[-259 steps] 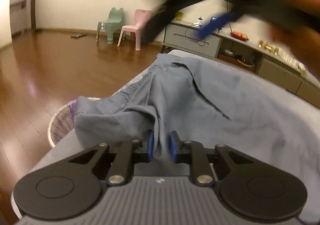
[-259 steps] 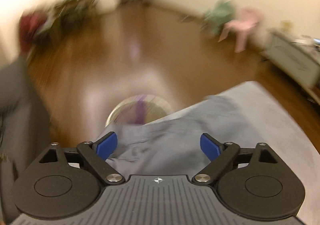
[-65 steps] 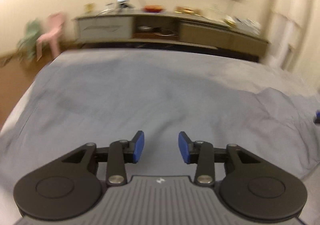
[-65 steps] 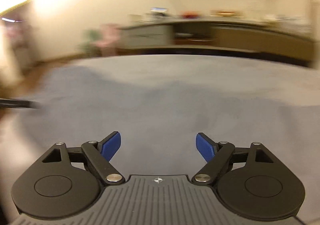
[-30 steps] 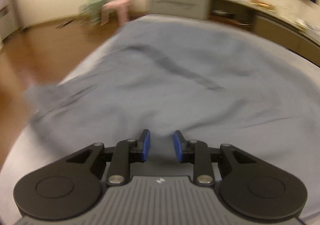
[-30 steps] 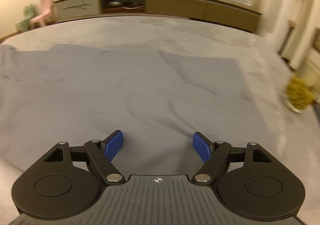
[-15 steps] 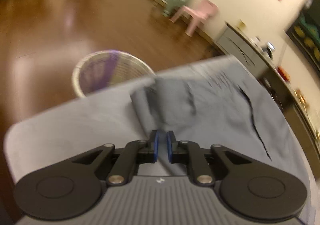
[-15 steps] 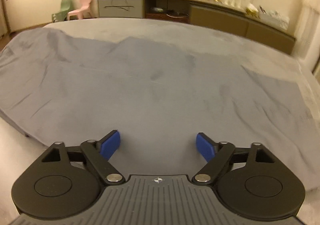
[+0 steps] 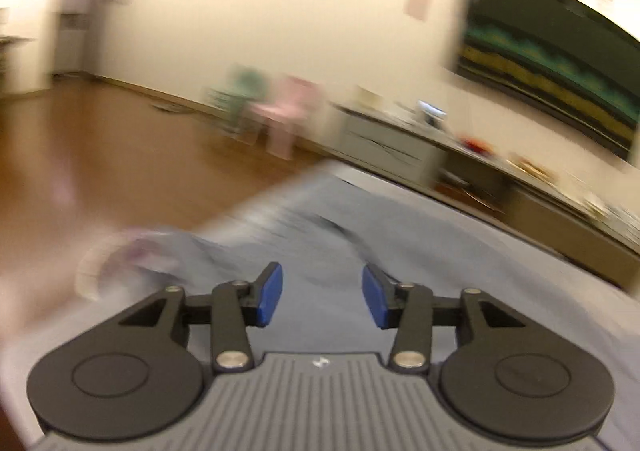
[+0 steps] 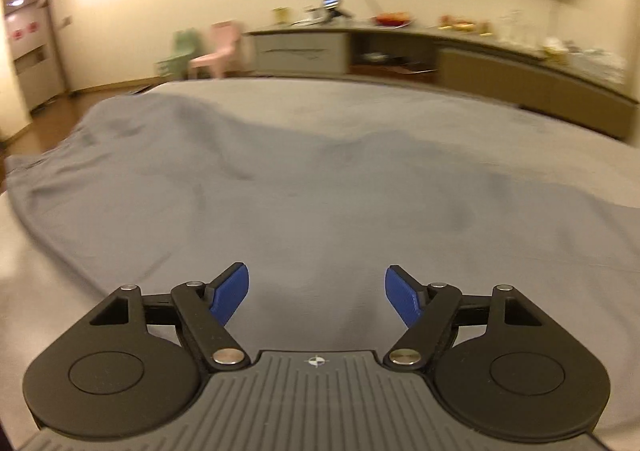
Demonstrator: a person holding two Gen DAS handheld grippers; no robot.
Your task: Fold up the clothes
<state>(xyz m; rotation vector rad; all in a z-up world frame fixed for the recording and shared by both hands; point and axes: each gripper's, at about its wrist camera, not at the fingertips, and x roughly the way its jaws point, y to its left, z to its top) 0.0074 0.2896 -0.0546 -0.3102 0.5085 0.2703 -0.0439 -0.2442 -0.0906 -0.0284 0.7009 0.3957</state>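
The large grey-blue cloth garment (image 10: 320,179) is seen spread wide over the pale grey bed surface (image 10: 24,247), one end reaching to the bed's edge, where it is bunched and blurred in the left wrist view. The left gripper (image 9: 322,293) is held with its blue pads apart, nothing between them, cloth lying below and ahead. The right gripper (image 10: 316,293) is likewise spread wide and empty, poised low over the middle of the garment.

A fresh grasp is judged to be the step in hand. For a clean fold, an edge or corner should be sought rather than the flat middle, where only a pinch of one layer would be caught. The rumpled end near the round wicker basket (image 9: 96,267) on the wooden floor (image 9: 100,171) is best smoothed before it is lifted, lest it slide off the bed. Both ends should be raised together, so that the fold line is kept straight.
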